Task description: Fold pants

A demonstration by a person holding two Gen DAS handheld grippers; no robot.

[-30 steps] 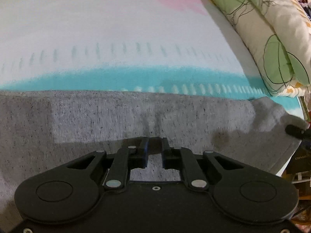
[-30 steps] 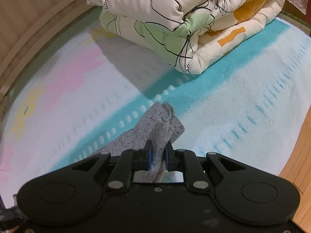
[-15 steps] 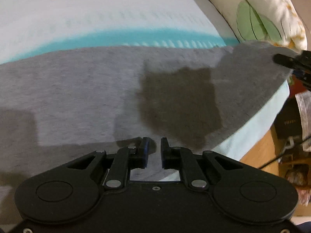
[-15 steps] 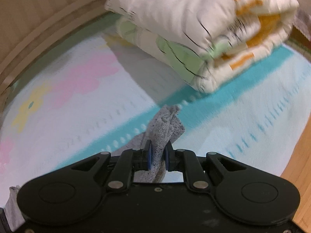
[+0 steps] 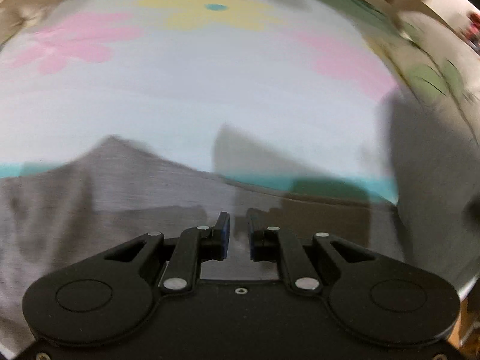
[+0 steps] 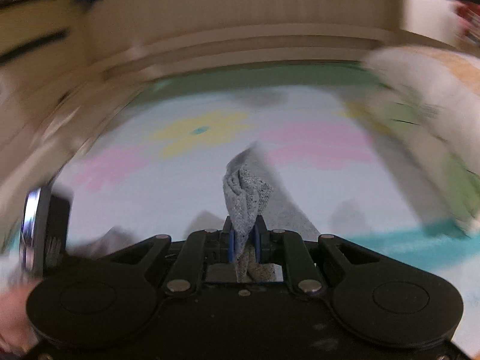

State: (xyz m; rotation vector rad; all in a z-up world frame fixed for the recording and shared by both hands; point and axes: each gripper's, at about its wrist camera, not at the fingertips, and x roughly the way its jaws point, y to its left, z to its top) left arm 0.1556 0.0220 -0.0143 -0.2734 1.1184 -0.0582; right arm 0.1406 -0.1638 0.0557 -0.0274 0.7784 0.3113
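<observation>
Grey heathered pants (image 5: 135,186) lie across the lower half of the left wrist view, one edge raised into a peak. My left gripper (image 5: 238,234) is nearly closed, grey cloth showing in the narrow gap between its blue pads. In the right wrist view my right gripper (image 6: 243,240) is shut on a bunched corner of the pants (image 6: 246,192), which sticks up from between the pads above the sheet. The left gripper's body (image 6: 45,228) shows at the left edge of that view. Both pictures are blurred by motion.
The bed sheet (image 5: 210,90) is pale with pink and yellow flowers and a teal stripe (image 5: 330,183). A folded leaf-patterned quilt (image 6: 435,114) lies at the right. A wooden bed frame (image 6: 240,39) runs behind. A hand (image 6: 12,309) shows at the lower left.
Both grippers have swept across the bed with the grey cloth in them, from the teal stripe toward the flower pattern. The right view has rolled; the quilt slid to the right edge.
</observation>
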